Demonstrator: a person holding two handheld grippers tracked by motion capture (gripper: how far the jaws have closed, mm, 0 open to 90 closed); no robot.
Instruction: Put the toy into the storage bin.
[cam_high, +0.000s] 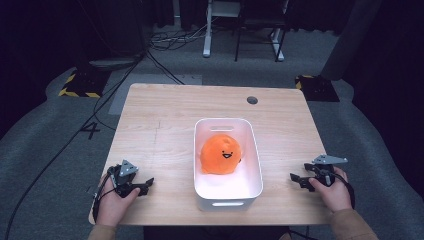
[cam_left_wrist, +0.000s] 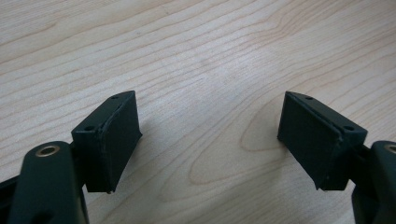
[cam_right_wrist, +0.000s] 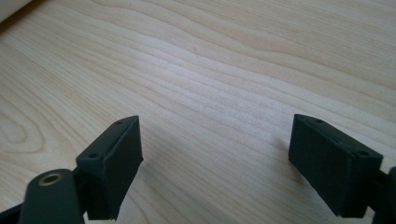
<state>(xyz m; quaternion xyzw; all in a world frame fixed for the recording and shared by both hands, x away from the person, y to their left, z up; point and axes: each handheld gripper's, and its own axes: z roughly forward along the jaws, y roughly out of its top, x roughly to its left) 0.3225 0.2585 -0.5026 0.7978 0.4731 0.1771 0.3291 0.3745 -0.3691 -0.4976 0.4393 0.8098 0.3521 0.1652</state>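
Observation:
An orange round plush toy (cam_high: 221, 154) with a smiling face lies inside a white plastic bin (cam_high: 252, 150) at the middle of the wooden table (cam_high: 165, 115). My left gripper (cam_high: 146, 186) rests low at the table's front left, held in a hand, pointing right toward the bin. In the left gripper view its jaws (cam_left_wrist: 208, 140) stand wide apart over bare wood with nothing between them. My right gripper (cam_high: 296, 179) sits at the front right, pointing left toward the bin. Its jaws (cam_right_wrist: 215, 163) are also spread wide over bare wood, holding nothing.
A round grommet hole (cam_high: 252, 100) marks the table's far side. Beyond the table lie cables (cam_high: 165, 40), a white stand's feet (cam_high: 206, 50) and yellow-black taped blocks (cam_high: 80, 82) on the grey floor.

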